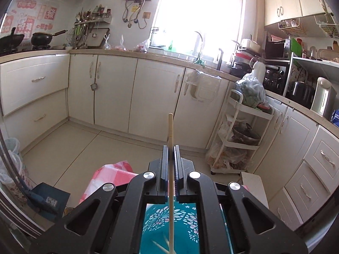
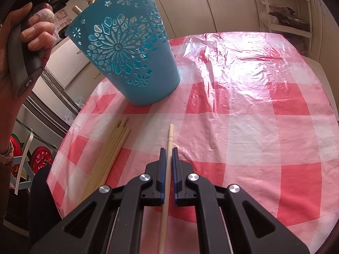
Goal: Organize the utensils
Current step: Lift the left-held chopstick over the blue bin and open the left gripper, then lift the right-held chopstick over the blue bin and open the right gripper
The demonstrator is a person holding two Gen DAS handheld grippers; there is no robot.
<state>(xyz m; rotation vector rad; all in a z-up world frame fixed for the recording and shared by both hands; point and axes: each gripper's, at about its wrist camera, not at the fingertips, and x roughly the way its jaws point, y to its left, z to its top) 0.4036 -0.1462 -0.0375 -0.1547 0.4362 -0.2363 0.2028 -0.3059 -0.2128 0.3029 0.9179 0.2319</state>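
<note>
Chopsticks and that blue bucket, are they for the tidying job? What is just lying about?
For the job: chopstick in left gripper; chopstick in right gripper; loose chopsticks; blue bucket.
Lying about: checked tablecloth, white trolley, black wok.

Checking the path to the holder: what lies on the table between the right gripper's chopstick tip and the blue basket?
Right wrist view: only bare checkered tablecloth between chopstick and blue basket.
</note>
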